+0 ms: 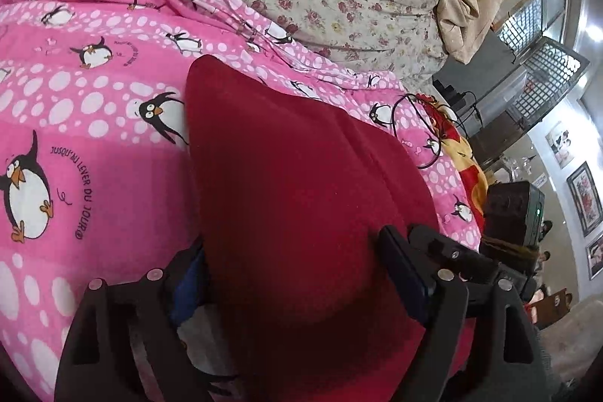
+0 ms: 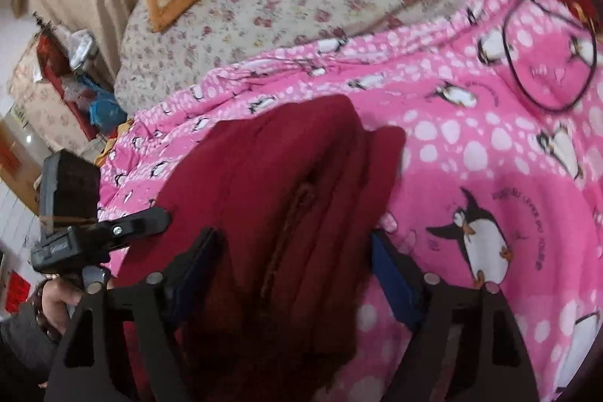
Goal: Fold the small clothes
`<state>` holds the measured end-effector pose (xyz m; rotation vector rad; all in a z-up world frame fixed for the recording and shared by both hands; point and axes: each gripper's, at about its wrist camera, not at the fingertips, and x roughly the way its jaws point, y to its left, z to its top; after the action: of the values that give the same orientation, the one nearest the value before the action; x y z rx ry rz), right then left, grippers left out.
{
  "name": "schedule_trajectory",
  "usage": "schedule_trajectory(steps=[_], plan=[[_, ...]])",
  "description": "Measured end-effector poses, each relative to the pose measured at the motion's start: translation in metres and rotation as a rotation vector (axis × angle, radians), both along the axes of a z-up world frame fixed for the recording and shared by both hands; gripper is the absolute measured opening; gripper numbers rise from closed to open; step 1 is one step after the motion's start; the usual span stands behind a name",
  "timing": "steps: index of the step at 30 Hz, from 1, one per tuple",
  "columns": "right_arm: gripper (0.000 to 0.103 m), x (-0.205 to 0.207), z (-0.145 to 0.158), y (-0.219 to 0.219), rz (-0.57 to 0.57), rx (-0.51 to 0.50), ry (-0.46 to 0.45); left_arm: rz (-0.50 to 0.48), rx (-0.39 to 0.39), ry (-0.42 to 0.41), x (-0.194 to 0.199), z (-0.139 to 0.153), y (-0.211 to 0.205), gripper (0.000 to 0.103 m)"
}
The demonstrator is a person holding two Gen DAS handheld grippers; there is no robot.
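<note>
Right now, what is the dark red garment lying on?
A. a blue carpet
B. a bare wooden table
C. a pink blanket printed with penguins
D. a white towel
C: the red garment rests on a pink blanket covered with white dots and cartoon penguins, seen around it in both wrist views.

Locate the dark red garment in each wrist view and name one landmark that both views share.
Left wrist: the dark red garment fills the centre and bottom.
Right wrist: it lies centre-left, running to the bottom edge.
Shared landmark: the looped black cable on the pink penguin blanket.
</note>
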<state>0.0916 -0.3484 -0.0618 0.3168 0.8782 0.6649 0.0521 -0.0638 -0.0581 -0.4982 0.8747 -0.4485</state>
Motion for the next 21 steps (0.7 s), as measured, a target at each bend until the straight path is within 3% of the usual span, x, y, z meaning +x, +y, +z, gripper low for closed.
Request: schedule_trajectory(steps=[4,6,8,10,12,16,18,21], plan=[[0.099,-0.002,-0.001,0.014,0.041,-0.051,-0.028,-0.009,0.007,-0.008,-0.001,0.0,-0.001,0.071],[0.099,-0.003,0.003,0.024,0.046,-0.127,-0.038,-0.008,0.016,-0.022,-0.001,0.002,0.0,0.061],[0.082,-0.007,0.01,0.026,0.038,-0.132,-0.05,-0.007,0.024,-0.038,-0.003,0.004,0.001,0.043],[0.052,-0.009,0.019,0.029,0.039,-0.138,-0.067,-0.005,0.028,-0.06,-0.006,0.008,0.002,0.028],[0.044,-0.012,0.024,0.031,0.033,-0.137,-0.072,-0.013,0.04,-0.09,-0.008,0.017,0.004,0.02],[0.041,-0.016,0.048,0.038,0.023,-0.078,-0.115,0.019,0.019,-0.169,-0.013,0.044,0.023,0.017],[0.041,-0.009,0.059,0.048,0.035,-0.035,-0.118,0.037,0.001,-0.171,-0.01,0.055,0.04,0.017],[0.041,0.013,0.067,0.076,0.071,0.018,-0.085,0.062,0.078,-0.173,-0.001,0.073,0.064,0.018]])
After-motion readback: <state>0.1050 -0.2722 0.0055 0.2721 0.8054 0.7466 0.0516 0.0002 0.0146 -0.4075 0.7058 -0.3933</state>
